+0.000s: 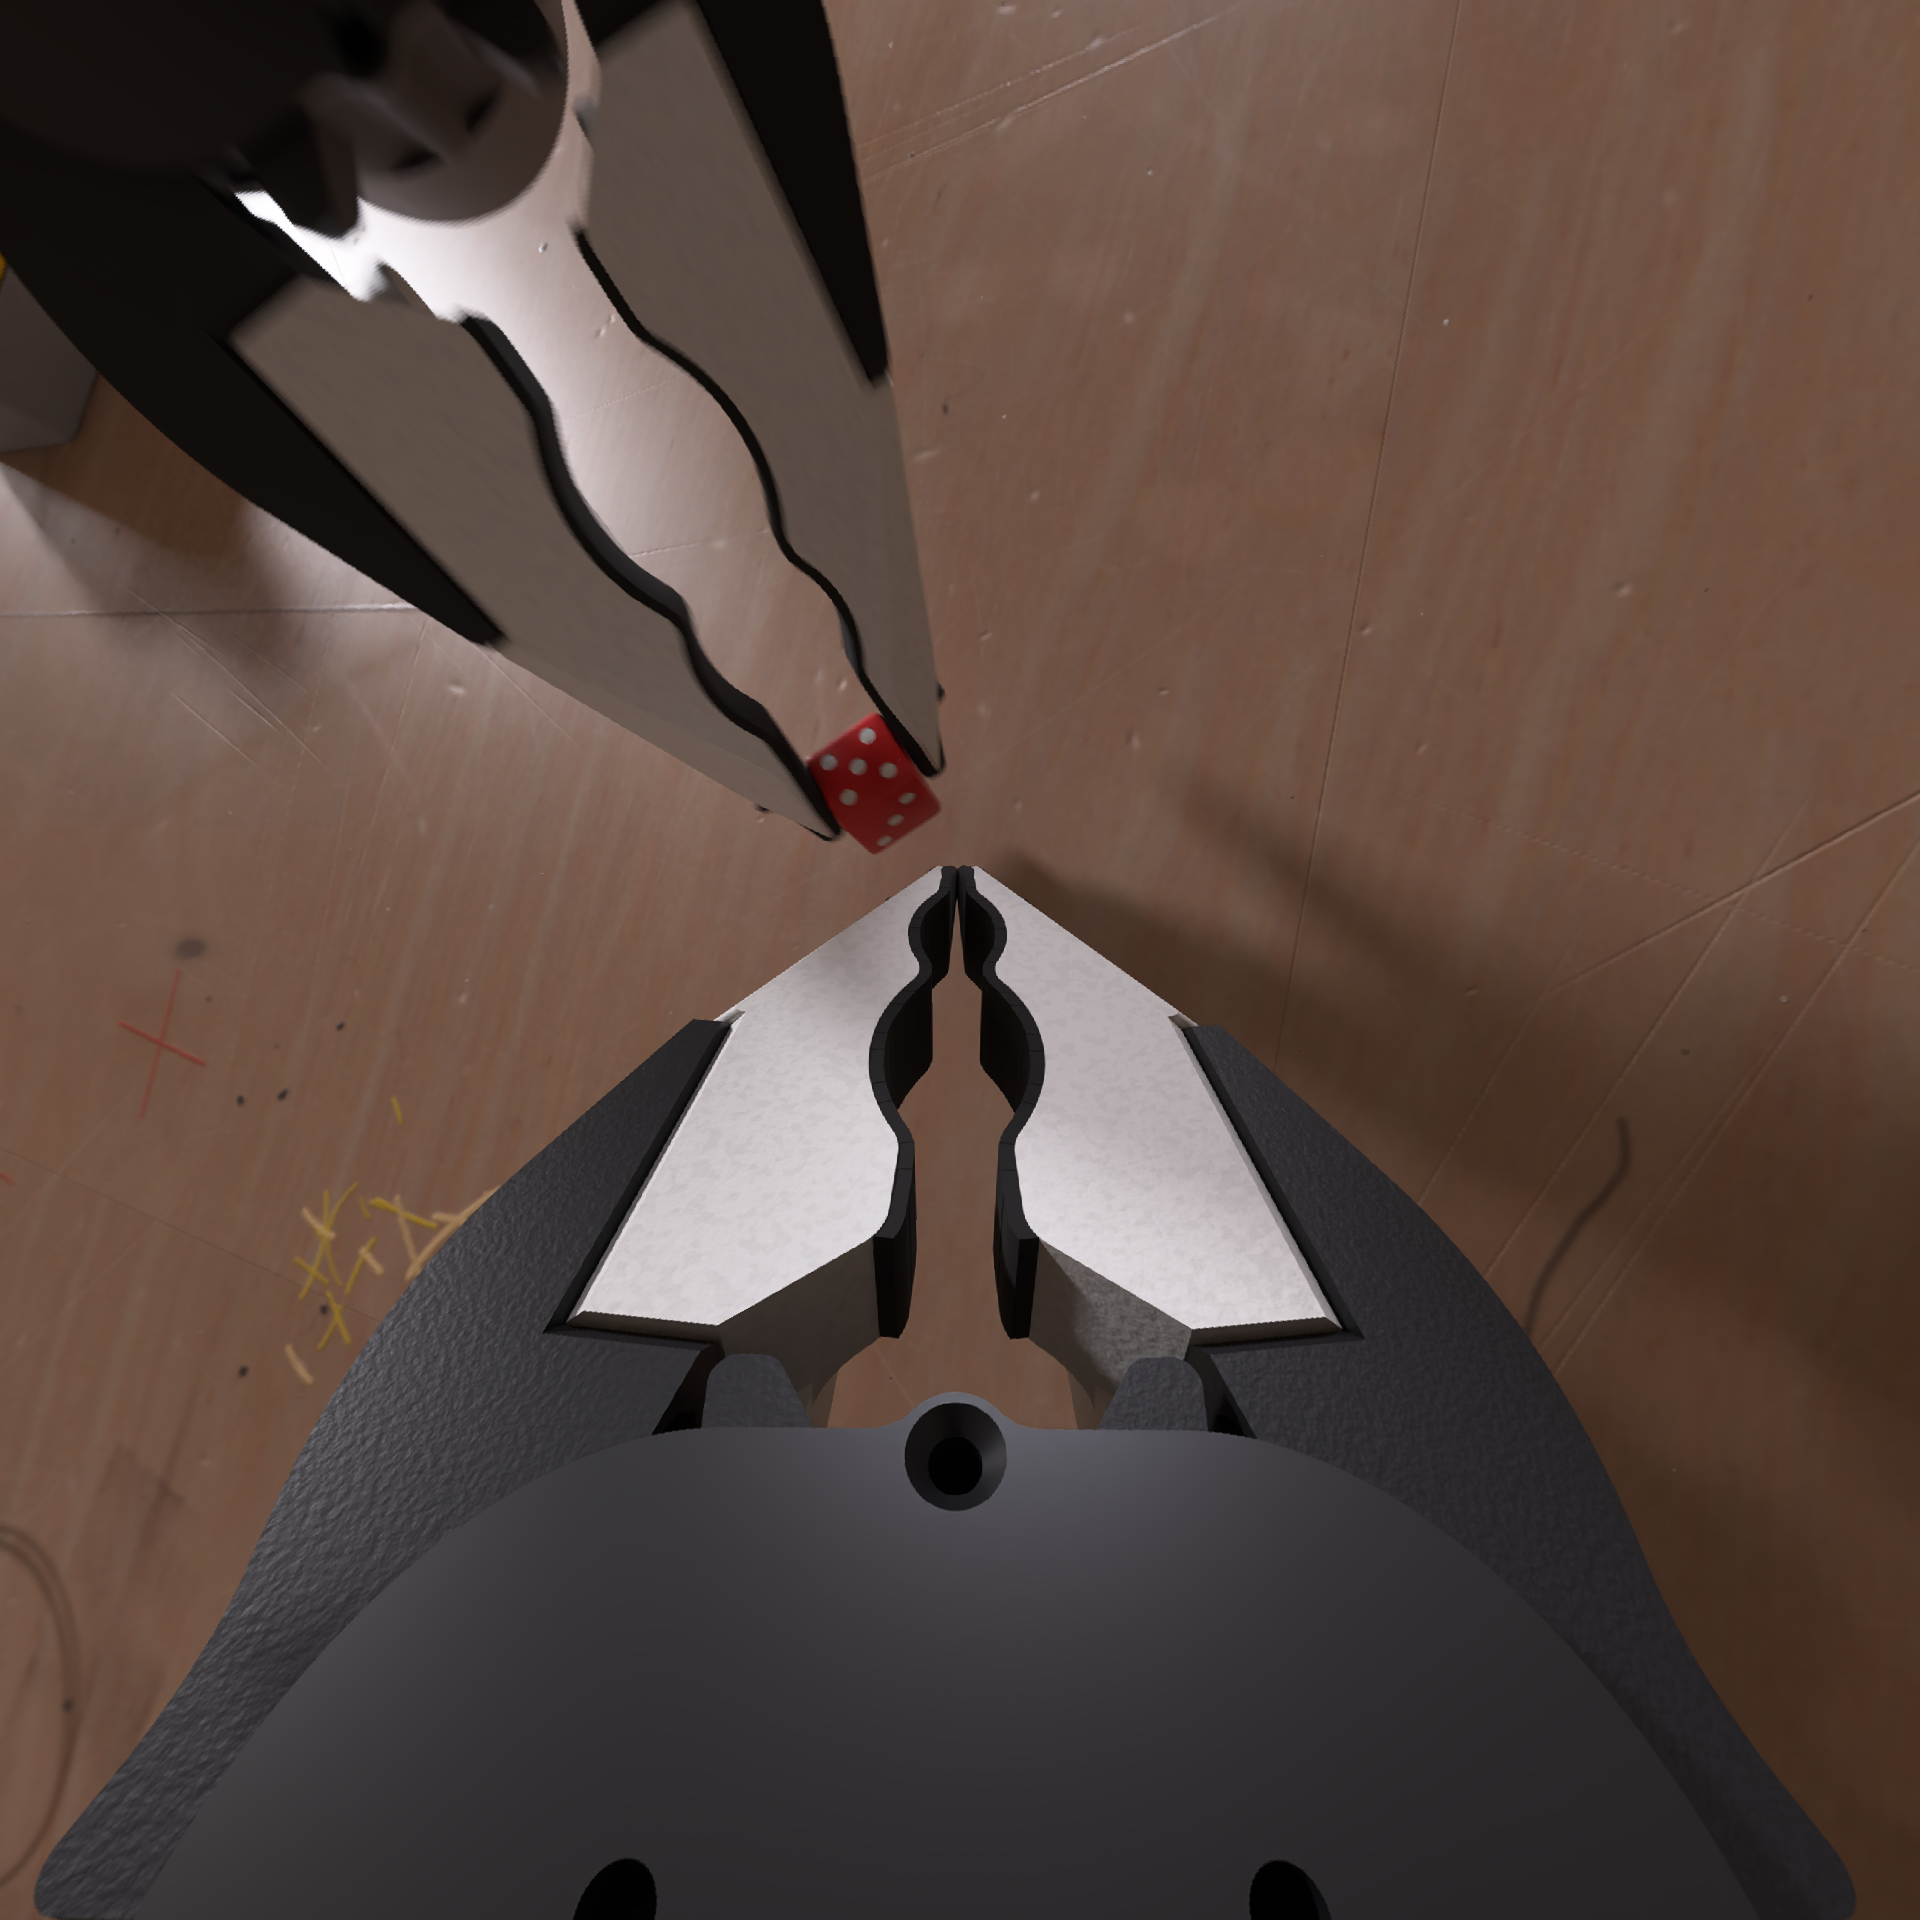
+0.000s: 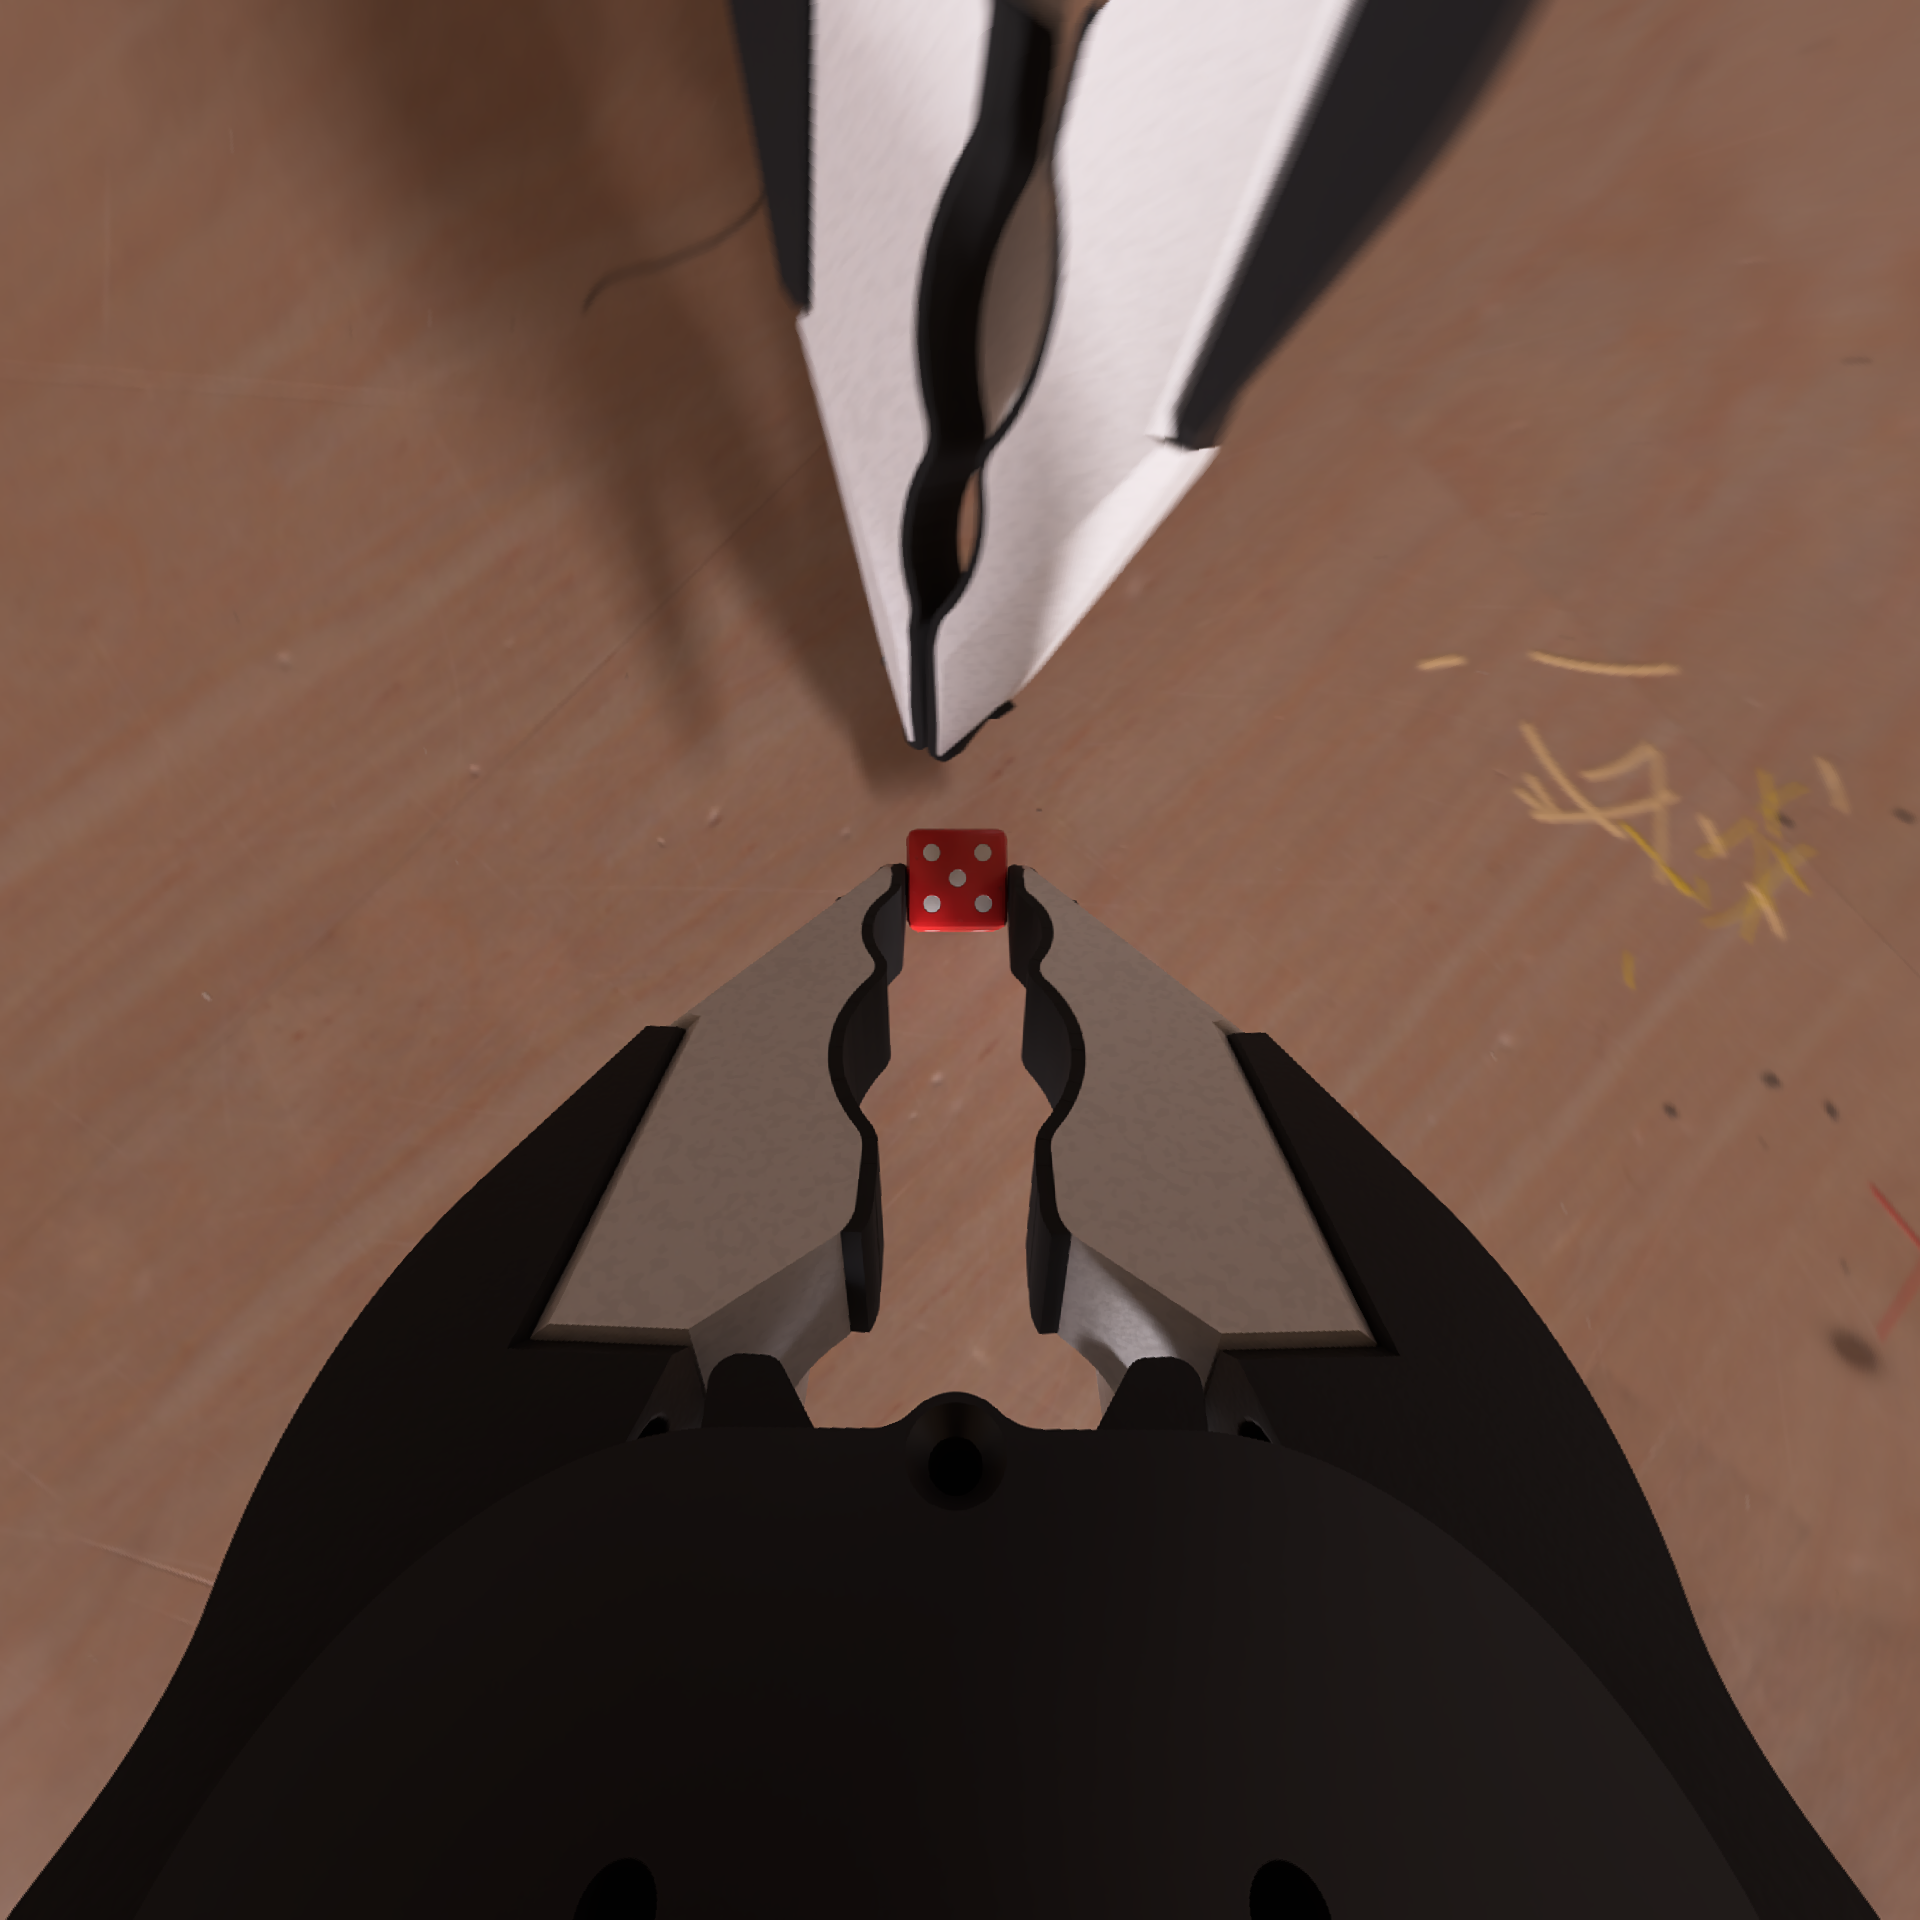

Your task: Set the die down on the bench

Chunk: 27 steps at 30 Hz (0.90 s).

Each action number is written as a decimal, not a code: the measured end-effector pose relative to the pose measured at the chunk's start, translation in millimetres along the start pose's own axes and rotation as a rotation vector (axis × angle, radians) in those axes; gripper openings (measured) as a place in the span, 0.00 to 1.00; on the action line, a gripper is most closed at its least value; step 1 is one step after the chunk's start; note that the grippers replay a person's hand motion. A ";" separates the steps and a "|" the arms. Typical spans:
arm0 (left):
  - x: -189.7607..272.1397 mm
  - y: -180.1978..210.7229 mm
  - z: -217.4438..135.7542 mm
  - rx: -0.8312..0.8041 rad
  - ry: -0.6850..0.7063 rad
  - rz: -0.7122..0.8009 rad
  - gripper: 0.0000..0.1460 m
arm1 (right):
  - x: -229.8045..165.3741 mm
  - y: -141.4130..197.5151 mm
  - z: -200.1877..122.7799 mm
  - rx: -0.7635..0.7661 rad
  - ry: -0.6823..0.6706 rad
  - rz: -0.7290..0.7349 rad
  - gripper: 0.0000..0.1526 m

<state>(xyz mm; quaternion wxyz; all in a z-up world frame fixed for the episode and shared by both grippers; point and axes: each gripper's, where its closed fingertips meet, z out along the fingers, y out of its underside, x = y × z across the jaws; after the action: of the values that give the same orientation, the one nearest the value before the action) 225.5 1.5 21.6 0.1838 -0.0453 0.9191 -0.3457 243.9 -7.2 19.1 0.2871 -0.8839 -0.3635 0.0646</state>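
A small red die (image 2: 957, 879) with white pips sits between the tips of my right gripper (image 2: 957, 888), which is shut on it, close above the brown wooden bench (image 2: 416, 727). In the left wrist view the die (image 1: 873, 784) shows pinched at the tips of the right gripper (image 1: 878, 795), which comes in from the upper left. My left gripper (image 1: 957, 871) is shut and empty, its tips just short of the die. In the right wrist view it (image 2: 928, 743) points down from the top, just beyond the die.
The bench top is scratched brown wood. Yellow shavings (image 1: 353, 1247) and a red cross mark (image 1: 161, 1044) lie at the left in the left wrist view. A dark curved scratch (image 1: 1579, 1226) is at the right. A pale box edge (image 1: 36, 384) shows at far upper left.
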 end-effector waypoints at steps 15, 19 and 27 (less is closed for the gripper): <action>0.0 -0.8 1.2 -0.032 -0.017 0.089 0.00 | -6.5 4.9 -8.3 -0.125 0.001 0.270 0.00; -0.3 -0.4 2.1 -0.027 -0.013 0.092 0.00 | -7.3 4.9 -8.4 -0.133 -0.050 0.426 0.00; -1.0 0.8 3.5 0.050 0.053 -0.070 0.00 | -8.0 4.6 -7.6 -0.295 -0.105 0.565 0.00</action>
<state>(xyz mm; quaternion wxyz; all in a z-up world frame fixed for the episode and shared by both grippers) 227.7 0.1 19.0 0.1483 -0.0638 0.9124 -0.3760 243.3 -18.8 22.1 0.1073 -0.9774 -0.1234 0.1339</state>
